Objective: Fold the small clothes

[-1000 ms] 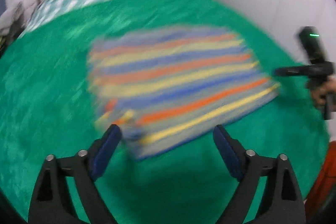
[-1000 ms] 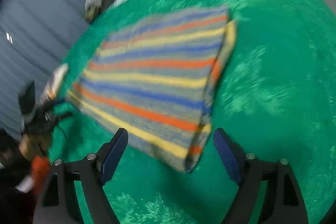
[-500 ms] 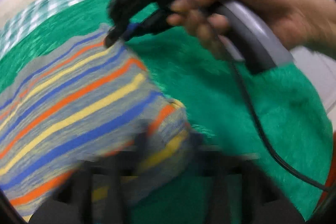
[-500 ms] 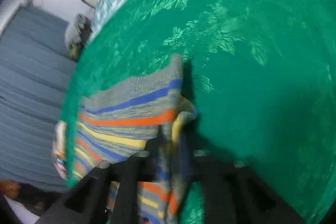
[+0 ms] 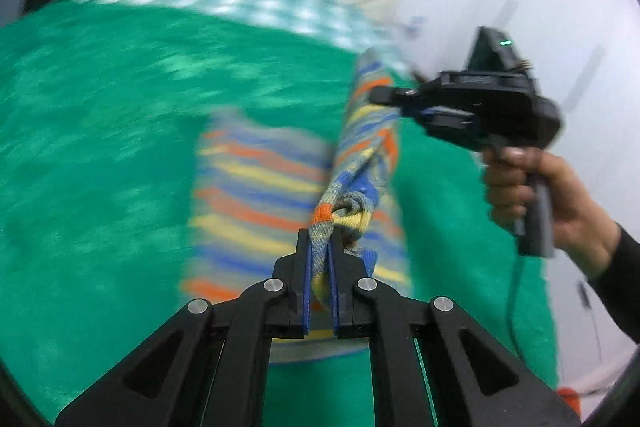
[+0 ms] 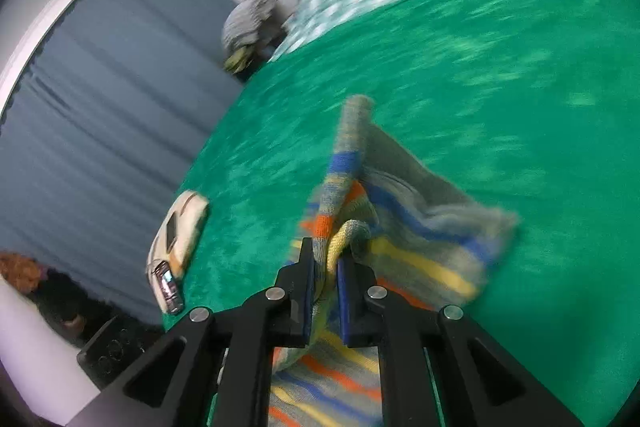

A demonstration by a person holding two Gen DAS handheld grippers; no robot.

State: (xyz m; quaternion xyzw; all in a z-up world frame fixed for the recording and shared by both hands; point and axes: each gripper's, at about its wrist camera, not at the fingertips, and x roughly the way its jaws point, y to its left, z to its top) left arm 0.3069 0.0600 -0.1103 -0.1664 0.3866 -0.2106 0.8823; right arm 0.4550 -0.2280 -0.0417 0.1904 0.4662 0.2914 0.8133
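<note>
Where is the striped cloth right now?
The striped cloth hangs above the green blanket, stretched between the left hand-held gripper and right hand-held gripper.

No text, label, brand, number or sign is reading clearly in either view — motion blur is smearing most surfaces. The black handheld gripper body (image 5: pixel 476 107) in the left wrist view is showing a faint embossed strip along its side, too blurred to make out, and a small green indicator light above it. The small cream-coloured flat object (image 6: pixel 180 231) lying at the edge of the green plush blanket (image 6: pixel 500 67) is showing dark markings — unreadable.
</note>
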